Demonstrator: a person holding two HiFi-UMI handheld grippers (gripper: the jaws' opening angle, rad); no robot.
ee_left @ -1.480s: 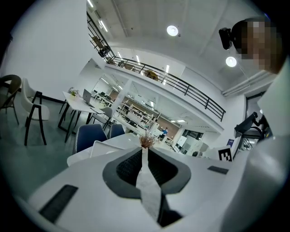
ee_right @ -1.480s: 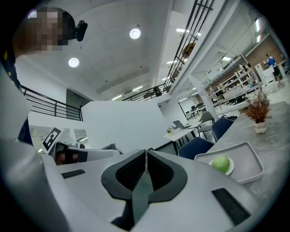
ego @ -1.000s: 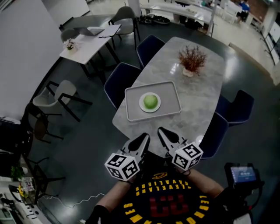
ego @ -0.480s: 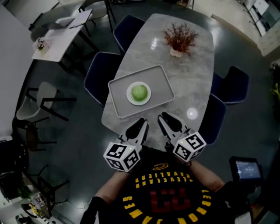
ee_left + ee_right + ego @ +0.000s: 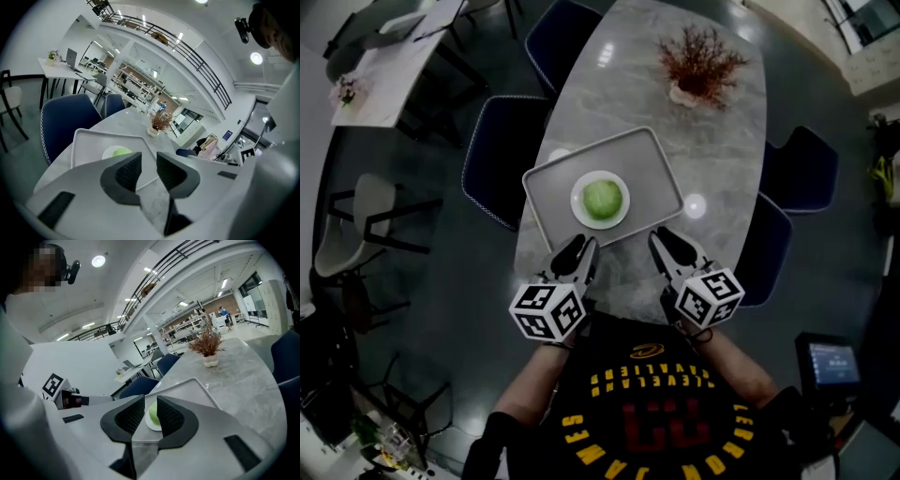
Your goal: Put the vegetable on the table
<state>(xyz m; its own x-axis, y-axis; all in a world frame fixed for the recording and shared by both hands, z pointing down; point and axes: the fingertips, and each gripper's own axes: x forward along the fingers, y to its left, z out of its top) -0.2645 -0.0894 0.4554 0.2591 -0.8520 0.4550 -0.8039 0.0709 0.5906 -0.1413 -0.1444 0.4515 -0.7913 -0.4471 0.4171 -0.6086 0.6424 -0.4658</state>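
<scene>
Green vegetable [image 5: 602, 199] waits on the tray [image 5: 553, 187]; my left gripper [image 5: 581, 247] and right gripper [image 5: 664, 242] hover short, fingers slightly spread and empty, so I judge reaching comes next.

Both grippers sit closer to the tray [image 5: 652, 178] than a second ago. The left gripper [image 5: 577, 253] now reaches the tray's near rim, perhaps overlapping it in this dim view, and the right gripper [image 5: 667, 242] is just beside the near right corner. The two stand wider apart.
</scene>
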